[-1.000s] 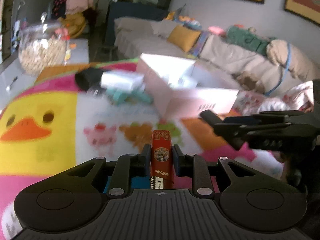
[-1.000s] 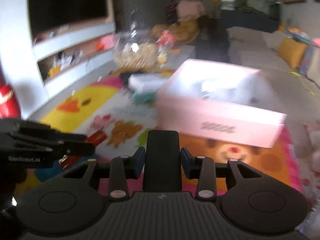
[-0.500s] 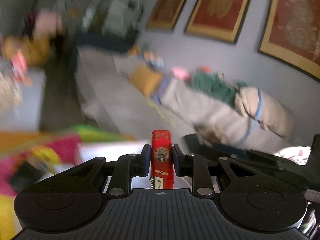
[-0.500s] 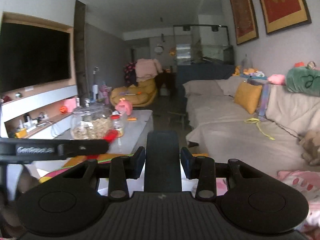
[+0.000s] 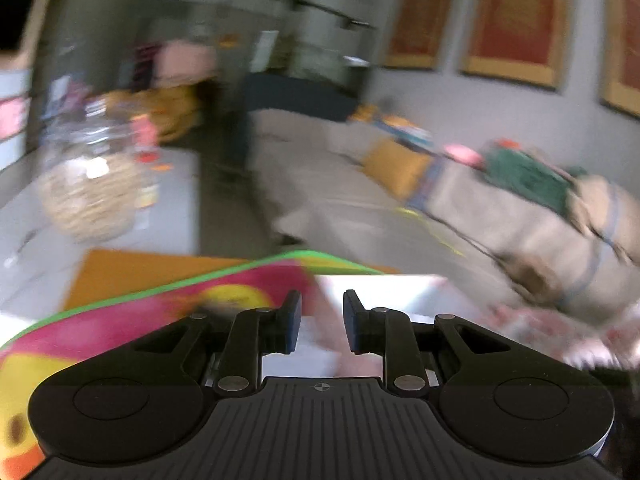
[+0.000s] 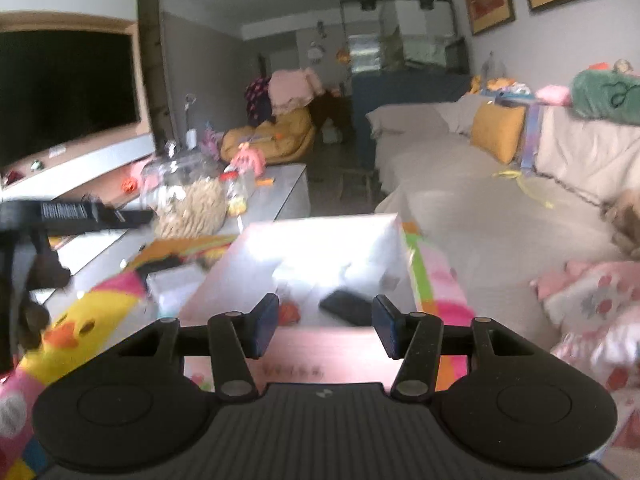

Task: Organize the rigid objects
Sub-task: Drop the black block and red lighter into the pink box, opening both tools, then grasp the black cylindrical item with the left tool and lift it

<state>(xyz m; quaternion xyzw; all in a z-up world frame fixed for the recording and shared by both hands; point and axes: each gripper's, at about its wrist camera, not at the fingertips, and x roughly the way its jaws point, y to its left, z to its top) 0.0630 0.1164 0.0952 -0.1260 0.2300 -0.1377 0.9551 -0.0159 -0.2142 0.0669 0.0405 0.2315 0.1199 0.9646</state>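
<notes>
Right wrist view: right gripper (image 6: pixel 325 322), jaws opening, nothing between the pads. Pink box (image 6: pixel 320 344) directly ahead and below, open top facing up. Inside the box: black flat object (image 6: pixel 347 305) lying just beyond the fingertips, toward the right finger; small orange-red item (image 6: pixel 289 312) beside the left finger. Duck-print mat (image 6: pixel 80 320) under the box, to the left. Left gripper (image 6: pixel 80 214) seen side-on at far left, above the mat.

Left wrist view (blurred): left gripper (image 5: pixel 320 322), jaws a narrow gap apart, empty; pink box (image 5: pixel 384 292) just ahead.
</notes>
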